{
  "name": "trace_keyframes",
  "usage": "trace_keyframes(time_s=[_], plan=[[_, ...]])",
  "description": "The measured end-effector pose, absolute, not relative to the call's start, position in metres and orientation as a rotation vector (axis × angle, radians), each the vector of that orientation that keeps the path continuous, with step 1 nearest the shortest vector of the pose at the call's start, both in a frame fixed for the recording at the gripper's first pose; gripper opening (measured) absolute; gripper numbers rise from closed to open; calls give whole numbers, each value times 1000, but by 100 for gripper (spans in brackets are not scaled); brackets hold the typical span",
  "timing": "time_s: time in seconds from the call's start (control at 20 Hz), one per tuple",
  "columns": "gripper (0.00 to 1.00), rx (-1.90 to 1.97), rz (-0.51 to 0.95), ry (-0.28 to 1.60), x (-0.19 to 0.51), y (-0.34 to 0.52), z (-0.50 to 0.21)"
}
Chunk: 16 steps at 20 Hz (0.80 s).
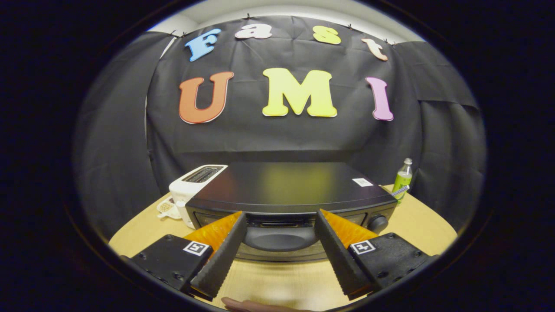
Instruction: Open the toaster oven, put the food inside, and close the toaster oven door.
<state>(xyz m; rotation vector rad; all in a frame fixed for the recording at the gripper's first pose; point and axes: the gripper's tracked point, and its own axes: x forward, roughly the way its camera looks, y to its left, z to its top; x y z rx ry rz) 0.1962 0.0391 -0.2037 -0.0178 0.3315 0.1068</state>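
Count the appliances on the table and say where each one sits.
2. The black toaster oven sits just ahead of the open gripper; the white toaster stands beside its far corner. Others may be hidden behind it.

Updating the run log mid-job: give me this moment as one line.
phase: approach | gripper: open, fingers either side of the door handle | toaster oven: door closed | food: not loaded

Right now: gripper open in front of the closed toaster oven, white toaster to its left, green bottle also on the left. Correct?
One thing is off: the green bottle stands to the right of the toaster oven, near its back corner, not on the left. The gripper view shows it. The rest holds: the gripper is open just in front of the closed oven door, and the white toaster sits on the left.
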Motion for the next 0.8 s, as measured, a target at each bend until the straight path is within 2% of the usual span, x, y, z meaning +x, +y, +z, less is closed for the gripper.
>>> trace_keyframes(time_s=[0.4, 0.8], plan=[[100, 2, 110, 312, 202, 38, -205], [100, -11, 92, 355, 172, 36, -213]])
